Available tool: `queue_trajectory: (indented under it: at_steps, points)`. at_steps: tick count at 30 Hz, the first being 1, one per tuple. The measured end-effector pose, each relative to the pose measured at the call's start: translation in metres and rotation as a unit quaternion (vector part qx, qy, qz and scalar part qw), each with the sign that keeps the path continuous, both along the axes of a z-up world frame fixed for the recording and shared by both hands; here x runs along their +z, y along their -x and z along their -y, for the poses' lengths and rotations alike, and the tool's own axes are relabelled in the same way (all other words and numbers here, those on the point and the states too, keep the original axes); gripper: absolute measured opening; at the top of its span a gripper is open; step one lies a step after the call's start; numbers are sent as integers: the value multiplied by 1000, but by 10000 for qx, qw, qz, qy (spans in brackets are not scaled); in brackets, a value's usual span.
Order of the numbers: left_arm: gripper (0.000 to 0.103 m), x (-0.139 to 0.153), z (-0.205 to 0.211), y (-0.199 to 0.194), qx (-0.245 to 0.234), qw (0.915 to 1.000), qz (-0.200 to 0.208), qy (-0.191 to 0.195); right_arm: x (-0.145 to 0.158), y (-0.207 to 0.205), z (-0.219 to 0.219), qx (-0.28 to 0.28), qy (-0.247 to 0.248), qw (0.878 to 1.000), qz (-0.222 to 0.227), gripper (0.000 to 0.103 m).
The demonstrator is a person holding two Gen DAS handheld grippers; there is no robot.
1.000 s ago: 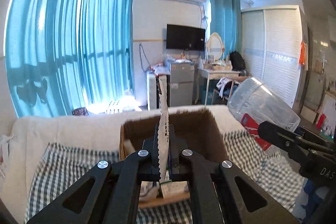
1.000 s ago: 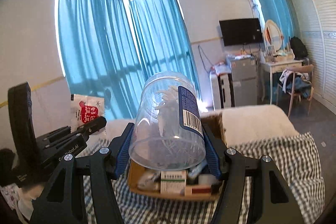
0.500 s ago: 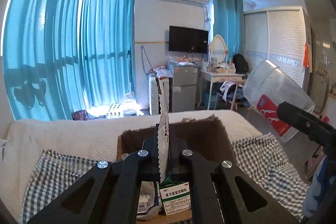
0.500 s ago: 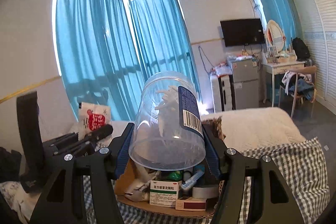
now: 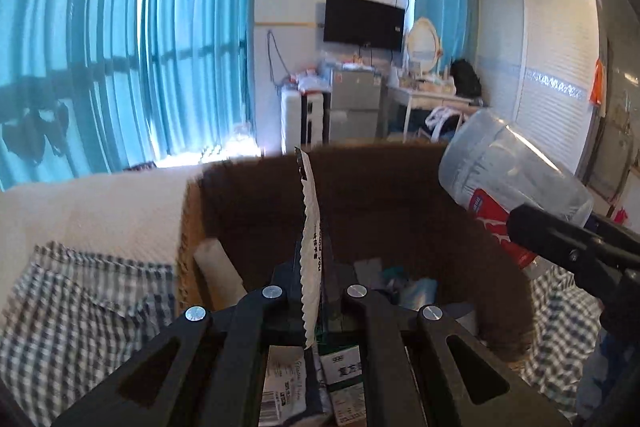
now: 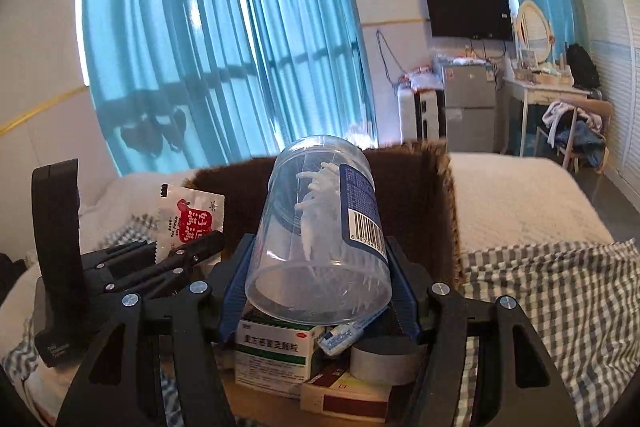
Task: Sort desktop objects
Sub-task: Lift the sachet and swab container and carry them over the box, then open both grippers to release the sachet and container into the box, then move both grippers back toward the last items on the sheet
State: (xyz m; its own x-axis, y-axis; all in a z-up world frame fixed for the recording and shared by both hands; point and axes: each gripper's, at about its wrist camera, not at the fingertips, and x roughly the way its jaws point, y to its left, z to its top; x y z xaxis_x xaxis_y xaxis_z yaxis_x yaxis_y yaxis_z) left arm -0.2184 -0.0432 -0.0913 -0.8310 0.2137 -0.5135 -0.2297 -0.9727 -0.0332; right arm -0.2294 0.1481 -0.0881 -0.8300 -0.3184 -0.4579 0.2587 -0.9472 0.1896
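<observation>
Where medicine boxes fill it, carton gapes.

The left claw is pointing forward and somewhat downward, its two black fingers pressing flat together on a thin white sachet that is standing edge-on between them. The right claw is angling down in much the same way, its blue pads sitting well apart and gripping the sides of a clear plastic jar (the jar's closed end is pointing away from the camera). The two claws are hanging side by side, the left one showing at the left edge of the right wrist view, and the right one at the right edge of the left wrist view.
</observation>
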Motion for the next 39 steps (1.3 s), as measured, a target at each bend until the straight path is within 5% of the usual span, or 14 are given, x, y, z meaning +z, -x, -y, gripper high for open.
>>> queue_trajectory:
  at_steps: [10, 12, 19, 21, 23, 28, 39]
  points:
    - [7, -45, -6, 36, -1, 9988, 481, -11, -34, 25, 5, -175, -263, 9992, 251, 61]
    - [33, -48, -4, 38, 8, 9984, 564, -67, -32, 24, 3, -173, -192, 9994, 210, 61]
    - [56, -35, -14, 24, -21, 9991, 421, 34, -17, 10, -21, -411, 312, 9987, 44, 76]
    - [86, -27, -15, 14, 165, 9995, 220, 184, -9, 3, -26, -483, 398, 9980, -43, 76]
    - [94, -15, -14, 3, 296, 9993, -37, 207, -1, -3, -31, -550, 452, 9974, -134, 78]
    - [103, 10, -7, -22, 426, 9986, -298, 35, 17, -26, -38, -642, 555, 9957, -384, 86]
    - [103, 48, 10, -73, 718, 9954, -566, -303, 41, -89, -36, -585, 455, 9940, -800, 93]
